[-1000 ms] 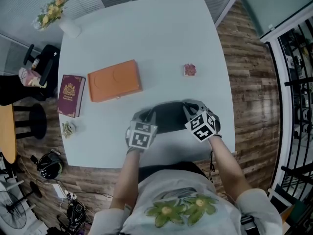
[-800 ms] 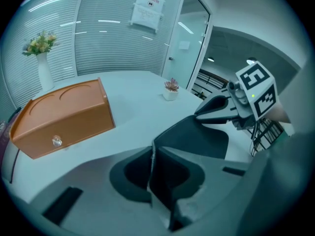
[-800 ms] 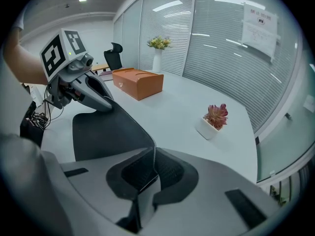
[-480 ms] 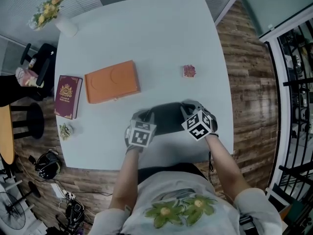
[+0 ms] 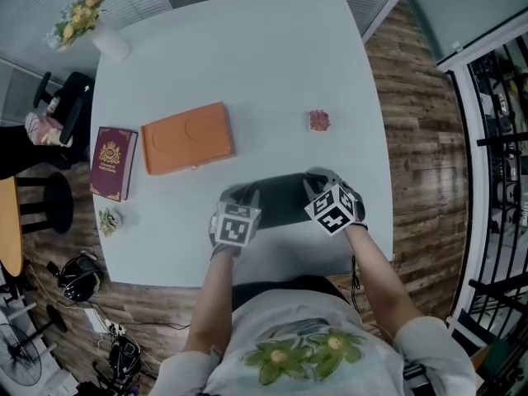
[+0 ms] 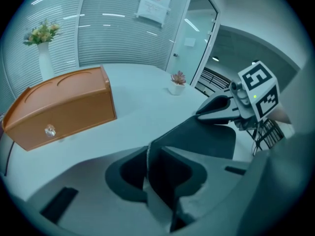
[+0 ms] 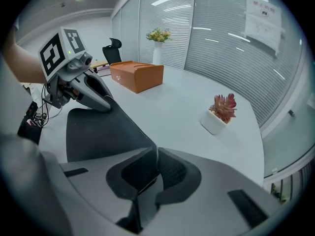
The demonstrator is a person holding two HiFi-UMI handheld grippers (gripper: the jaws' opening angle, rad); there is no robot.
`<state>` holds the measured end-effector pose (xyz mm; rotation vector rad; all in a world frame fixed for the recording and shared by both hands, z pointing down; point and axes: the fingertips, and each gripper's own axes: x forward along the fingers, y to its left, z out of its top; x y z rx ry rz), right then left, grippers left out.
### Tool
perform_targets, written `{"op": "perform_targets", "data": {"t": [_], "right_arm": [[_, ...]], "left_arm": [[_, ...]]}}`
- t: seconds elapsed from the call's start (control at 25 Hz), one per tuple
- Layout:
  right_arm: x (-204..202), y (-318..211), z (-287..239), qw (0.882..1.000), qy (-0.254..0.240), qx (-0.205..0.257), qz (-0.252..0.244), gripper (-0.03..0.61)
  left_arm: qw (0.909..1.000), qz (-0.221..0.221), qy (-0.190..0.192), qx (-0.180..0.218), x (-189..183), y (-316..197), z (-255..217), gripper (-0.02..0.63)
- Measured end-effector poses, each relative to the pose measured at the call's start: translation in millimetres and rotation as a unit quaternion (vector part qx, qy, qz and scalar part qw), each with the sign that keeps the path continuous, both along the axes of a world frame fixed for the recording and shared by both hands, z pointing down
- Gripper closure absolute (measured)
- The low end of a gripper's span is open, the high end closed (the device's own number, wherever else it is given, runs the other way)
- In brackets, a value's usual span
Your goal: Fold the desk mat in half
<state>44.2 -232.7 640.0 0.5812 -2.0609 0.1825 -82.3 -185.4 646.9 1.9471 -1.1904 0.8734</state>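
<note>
At the bench's (image 5: 247,56) near edge, right in front of the person, the dark desk mat (image 5: 280,198) lies doubled over into a narrow strip running from 9 to 3 o'clock in the head view. One hand-held gripper sits at each end of it.

The left hand-held gripper (image 5: 241,195) is at the strip's 9 o'clock end. In its own view the jaws have just been opening. They stand a little apart, with the mat's thin edge (image 6: 147,154) upright between them against one pad and a dark gap on the other side, so the pinch is off.

The right hand-held gripper (image 5: 318,180) is at the 3 o'clock end. Its jaws are narrow and closed on the mat's corner (image 7: 153,156), which runs straight into the slit between the pads. From there the mat's upper layer (image 7: 106,132) slopes away towards the left one's tips (image 7: 105,107).

An orange box (image 5: 188,137) lies on the bench at about 10 o'clock from the mat. A maroon book (image 5: 113,162) lies beside it, further out toward 9 o'clock. A small potted succulent (image 5: 319,120) stands at 1 o'clock from the mat, well apart from it. A white vase of yellow flowers (image 5: 109,41) stands in the bench's far corner at 10 o'clock.
</note>
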Motion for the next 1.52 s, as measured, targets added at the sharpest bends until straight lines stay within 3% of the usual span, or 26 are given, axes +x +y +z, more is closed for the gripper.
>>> {"op": "perform_targets", "data": {"t": [0.36, 0.48, 1.0, 1.52], "right_arm": [[6, -4, -1, 0.999, -0.007, -0.022, 0.025, 0.486], [10, -3, -4, 0.999, -0.01, -0.027, 0.031, 0.459], [17, 3, -26, 0.998, -0.035, -0.01, 0.055, 0.457], [10, 23, -72, 0.992, -0.097, 0.012, 0.083, 0.463]], "left_arm": [[0.9996, -0.025, -0.013, 0.001, -12, -1, -1, 0.463], [0.9994, -0.031, -0.012, 0.0, -13, -1, -3, 0.462], [0.9985, -0.049, -0.011, 0.023, -19, 2, -23, 0.463], [0.9936, -0.07, -0.005, 0.088, -19, 10, -67, 0.47]]}}
